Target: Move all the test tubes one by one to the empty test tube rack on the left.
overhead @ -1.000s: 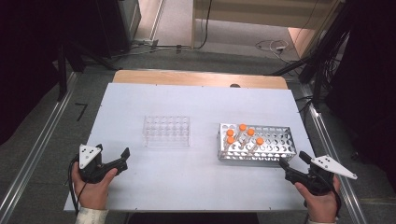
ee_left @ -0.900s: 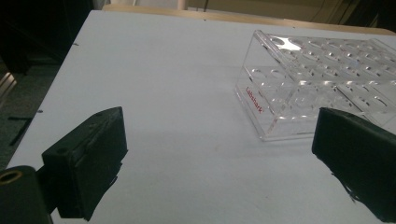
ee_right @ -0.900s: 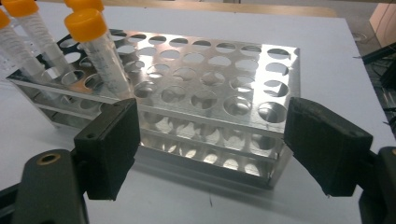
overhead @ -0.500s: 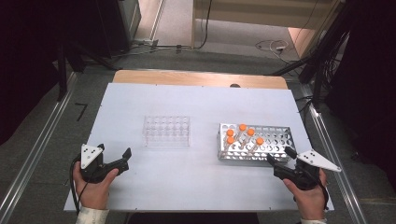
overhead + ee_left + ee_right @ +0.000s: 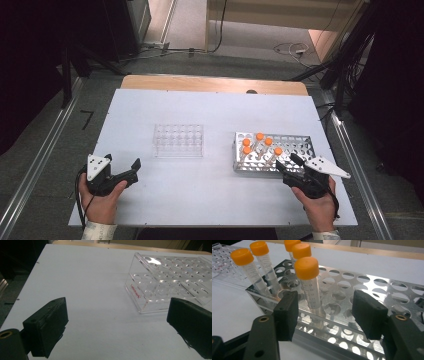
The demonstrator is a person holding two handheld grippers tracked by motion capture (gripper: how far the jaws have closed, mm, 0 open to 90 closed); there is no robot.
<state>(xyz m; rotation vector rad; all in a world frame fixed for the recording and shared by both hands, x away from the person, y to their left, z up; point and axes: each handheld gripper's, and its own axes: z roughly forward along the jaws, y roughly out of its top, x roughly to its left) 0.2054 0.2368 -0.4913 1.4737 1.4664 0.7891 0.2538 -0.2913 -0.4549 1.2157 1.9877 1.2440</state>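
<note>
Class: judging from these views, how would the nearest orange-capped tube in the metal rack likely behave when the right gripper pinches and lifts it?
The nearest tube looks like smooth clear plastic, so probably stiff, light and somewhat slippery. Leaning loosely in the metal rack, it should lift freely. Being round, it would likely roll if laid down.

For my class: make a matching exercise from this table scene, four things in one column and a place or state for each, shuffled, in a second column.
1. clear plastic rack
2. metal rack
3. left gripper
4. right gripper

A. holds orange-capped tubes
B. jaws either side of the nearest tube
C. all holes vacant
D. open above bare tabletop

Pairs: 1-C, 2-A, 3-D, 4-B
</note>
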